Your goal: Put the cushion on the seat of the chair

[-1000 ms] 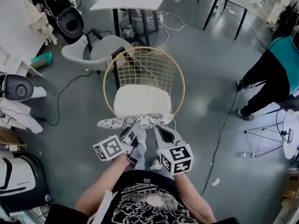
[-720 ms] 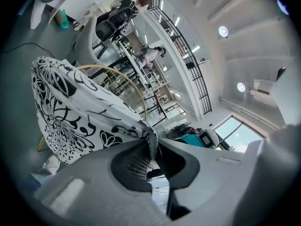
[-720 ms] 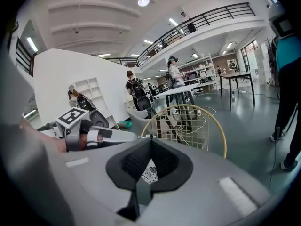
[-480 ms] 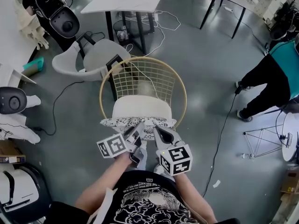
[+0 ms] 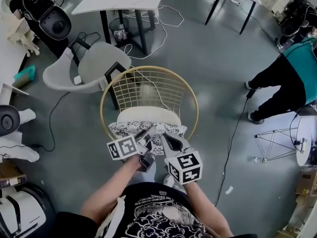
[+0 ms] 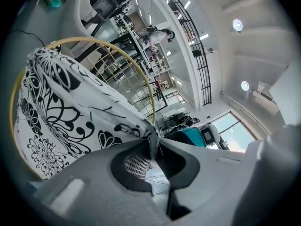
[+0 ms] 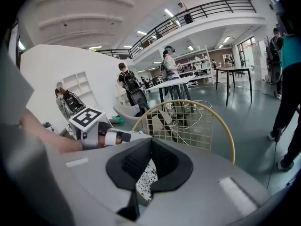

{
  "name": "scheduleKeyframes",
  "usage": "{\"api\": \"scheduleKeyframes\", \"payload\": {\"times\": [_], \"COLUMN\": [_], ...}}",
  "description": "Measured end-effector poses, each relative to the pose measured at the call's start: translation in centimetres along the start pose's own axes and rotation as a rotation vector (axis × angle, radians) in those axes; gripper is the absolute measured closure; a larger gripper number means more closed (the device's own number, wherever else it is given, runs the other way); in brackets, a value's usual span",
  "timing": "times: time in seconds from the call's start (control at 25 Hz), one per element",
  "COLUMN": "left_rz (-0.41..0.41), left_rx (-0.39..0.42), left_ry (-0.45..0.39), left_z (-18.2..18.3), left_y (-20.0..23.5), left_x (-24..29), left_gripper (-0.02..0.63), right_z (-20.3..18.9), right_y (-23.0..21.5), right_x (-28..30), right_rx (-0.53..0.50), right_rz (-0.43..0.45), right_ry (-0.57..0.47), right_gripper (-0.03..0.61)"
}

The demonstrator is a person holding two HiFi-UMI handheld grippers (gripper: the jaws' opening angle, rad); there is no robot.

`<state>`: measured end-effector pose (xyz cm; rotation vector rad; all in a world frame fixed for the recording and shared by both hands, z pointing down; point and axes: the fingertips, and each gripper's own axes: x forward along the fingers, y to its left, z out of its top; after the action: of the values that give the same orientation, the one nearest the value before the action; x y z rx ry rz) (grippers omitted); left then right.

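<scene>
- Cushion (image 5: pixel 147 130), white with a black floral print: both tongs grip its near edge, and its body spans the front of the chair (image 5: pixel 163 90) seat.
- Left tongs (image 5: pixel 150 134): the left gripper view shows the jaws closed to a narrow slit on a fold of fabric. The head view does not resolve that contact.
- Right tongs (image 5: pixel 164 137): the right gripper view shows printed fabric clamped between the jaws, with the left tongs alongside.
- Only the head view shows the white seat pad (image 5: pixel 148 115) behind the cushion, and a person in teal (image 5: pixel 292 78) well apart on the grey floor (image 5: pixel 223 58).
</scene>
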<state>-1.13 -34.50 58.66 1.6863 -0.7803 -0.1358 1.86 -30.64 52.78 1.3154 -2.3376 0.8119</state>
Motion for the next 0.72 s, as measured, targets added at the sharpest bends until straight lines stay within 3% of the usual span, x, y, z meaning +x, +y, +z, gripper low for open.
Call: {"api": "scheduleKeyframes", "payload": {"times": [0.72], "left_rz": [0.043], "left_rx": [-0.057], "left_ry": [0.111], "left_z": [5.2], "left_y": [7.9], "left_x": [6.9], "left_gripper": [0.583], "right_z": [1.6], "right_y": [-2.3], "right_x": [6.2], "right_rx": [0.062], "right_rz": [-0.099], "right_ry": [0.047], "right_gripper": [0.580]}}
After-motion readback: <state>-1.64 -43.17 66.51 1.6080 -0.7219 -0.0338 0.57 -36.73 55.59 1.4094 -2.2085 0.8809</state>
